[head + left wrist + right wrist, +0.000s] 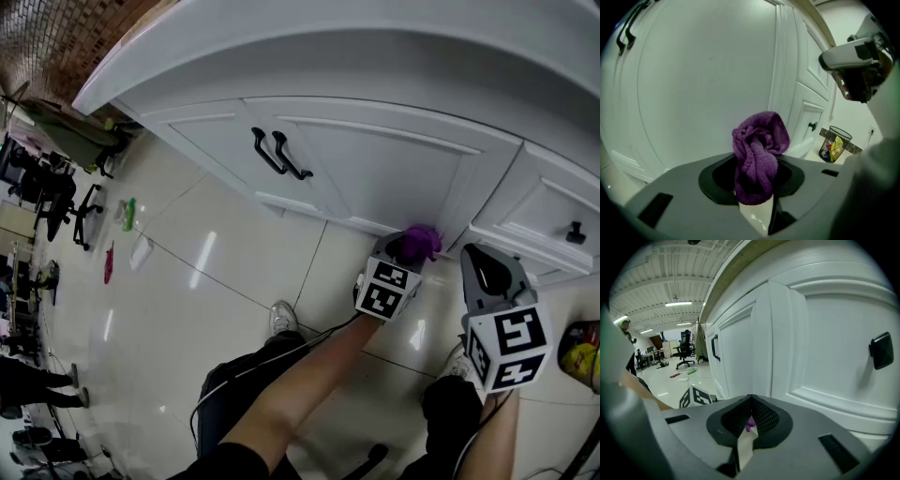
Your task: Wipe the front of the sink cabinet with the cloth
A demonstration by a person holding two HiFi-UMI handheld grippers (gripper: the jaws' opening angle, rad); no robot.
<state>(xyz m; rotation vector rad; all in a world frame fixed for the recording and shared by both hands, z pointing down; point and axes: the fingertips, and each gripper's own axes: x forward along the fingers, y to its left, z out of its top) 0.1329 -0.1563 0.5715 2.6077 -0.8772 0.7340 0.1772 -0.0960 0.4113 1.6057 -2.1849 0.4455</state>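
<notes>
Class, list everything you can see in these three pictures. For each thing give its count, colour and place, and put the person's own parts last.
sink cabinet: one, white, across the top of the head view
door handles: two, black, side by side on the cabinet's left doors
knob: one, black, on the cabinet's right front
cloth: one, purple, bunched close to the cabinet front
wire bin: one, black, on the floor right of the cabinet, yellow packaging inside
floor: pale glossy tiles
office chairs: at least two, black, far left
left gripper: one, grey, shut on the cloth
right gripper: one, grey, jaws together, holding nothing
arms: two, reaching up from the bottom edge
</notes>
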